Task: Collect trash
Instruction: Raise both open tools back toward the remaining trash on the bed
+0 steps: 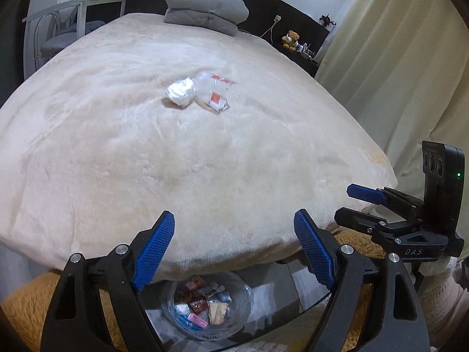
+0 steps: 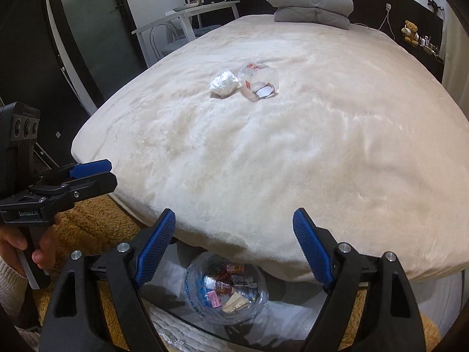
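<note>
I see a wide cream bed (image 1: 205,152) filling both wrist views. My left gripper (image 1: 234,220) has its blue jaws spread with nothing between them, and my right gripper (image 2: 234,220) is spread and empty too. Two pieces of trash lie touching near the bed's middle, at about twelve o'clock from both grippers: a crumpled white wad (image 1: 179,91) and, at its three o'clock, a clear plastic wrapper (image 1: 213,89) with red print. Below the jaws, at six o'clock, a clear bag (image 2: 225,289) on the floor holds small wrappers. Folded grey bedding (image 1: 206,10) sits at the bed's far end.
</note>
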A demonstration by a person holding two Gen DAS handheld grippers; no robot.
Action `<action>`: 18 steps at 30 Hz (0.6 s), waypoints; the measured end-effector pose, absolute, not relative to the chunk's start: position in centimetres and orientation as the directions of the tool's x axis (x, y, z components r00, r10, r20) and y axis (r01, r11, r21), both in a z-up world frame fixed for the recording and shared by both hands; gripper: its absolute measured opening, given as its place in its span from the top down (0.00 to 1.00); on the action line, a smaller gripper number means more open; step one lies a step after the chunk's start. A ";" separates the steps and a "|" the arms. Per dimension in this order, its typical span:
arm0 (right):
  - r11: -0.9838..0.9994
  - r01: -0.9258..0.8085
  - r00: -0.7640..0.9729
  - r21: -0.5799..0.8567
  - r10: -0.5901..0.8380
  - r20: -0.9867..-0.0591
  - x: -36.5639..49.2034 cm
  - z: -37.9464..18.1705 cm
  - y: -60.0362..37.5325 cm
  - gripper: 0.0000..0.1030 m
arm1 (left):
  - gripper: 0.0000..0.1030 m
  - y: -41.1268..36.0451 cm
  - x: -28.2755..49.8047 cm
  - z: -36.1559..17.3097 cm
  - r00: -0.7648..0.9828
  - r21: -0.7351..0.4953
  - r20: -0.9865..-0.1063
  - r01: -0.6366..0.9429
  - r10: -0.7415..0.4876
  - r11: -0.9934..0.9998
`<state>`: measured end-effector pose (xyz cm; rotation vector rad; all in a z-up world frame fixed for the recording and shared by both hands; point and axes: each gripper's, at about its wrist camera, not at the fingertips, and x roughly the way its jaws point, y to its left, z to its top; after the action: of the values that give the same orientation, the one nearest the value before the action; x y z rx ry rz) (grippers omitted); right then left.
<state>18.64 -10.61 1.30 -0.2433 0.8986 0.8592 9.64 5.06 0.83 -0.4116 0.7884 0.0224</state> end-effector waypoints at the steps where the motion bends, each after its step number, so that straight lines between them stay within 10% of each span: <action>1: 0.654 -0.741 0.331 0.151 0.552 -0.766 19.3 1.5 -10.4 0.20 | 0.20 5.6 10.1 1.1 0.713 -0.349 -0.689 -0.172 -0.128 0.921; 18: 0.630 -0.767 0.387 0.120 0.604 -0.697 31.0 4.8 -4.5 0.20 | 0.20 12.8 20.6 1.9 0.733 -0.258 -0.674 -0.123 -0.087 0.958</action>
<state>30.97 -4.53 4.84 -0.2372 0.7776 0.8829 20.61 12.83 1.93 -0.2967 0.7502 0.0200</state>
